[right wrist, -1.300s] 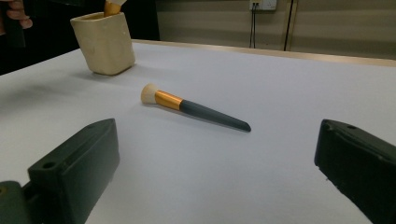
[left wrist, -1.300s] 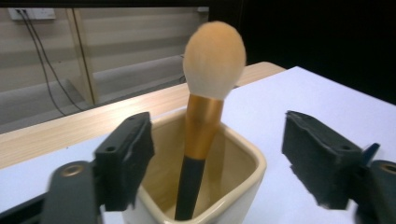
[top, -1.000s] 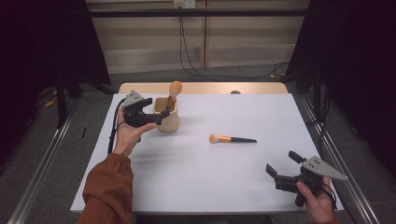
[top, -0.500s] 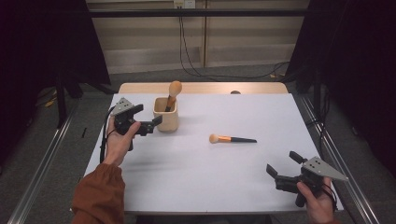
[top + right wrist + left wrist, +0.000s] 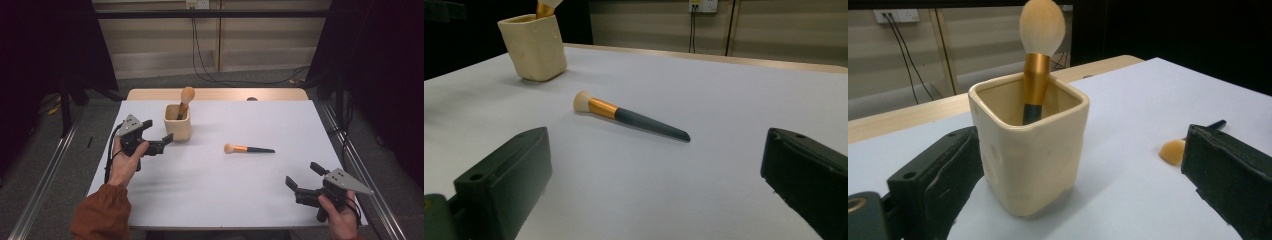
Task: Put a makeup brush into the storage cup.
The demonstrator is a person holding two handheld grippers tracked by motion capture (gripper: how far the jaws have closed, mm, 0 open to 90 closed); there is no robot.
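A cream square cup (image 5: 177,122) stands at the table's back left with a gold-banded makeup brush (image 5: 185,100) upright in it, bristles up. A second brush (image 5: 248,149) with a dark handle lies flat mid-table, bristles to the left. My left gripper (image 5: 158,131) hovers open just left of the cup, jaws apart and empty. In the left gripper view the cup (image 5: 1030,155) sits close ahead between the jaws, apart from them. My right gripper (image 5: 302,174) is open near the front right, aimed at the lying brush (image 5: 629,117), well short of it.
The white table top (image 5: 220,190) ends in a wooden strip (image 5: 220,94) at the back. Metal rails (image 5: 45,190) run along both sides on the floor. Cables (image 5: 200,60) hang from a wall socket behind the table.
My left gripper has drawn back from the cup, to the left and toward the person, with nothing in it. The brush stays standing in the cup. The right gripper has not moved.
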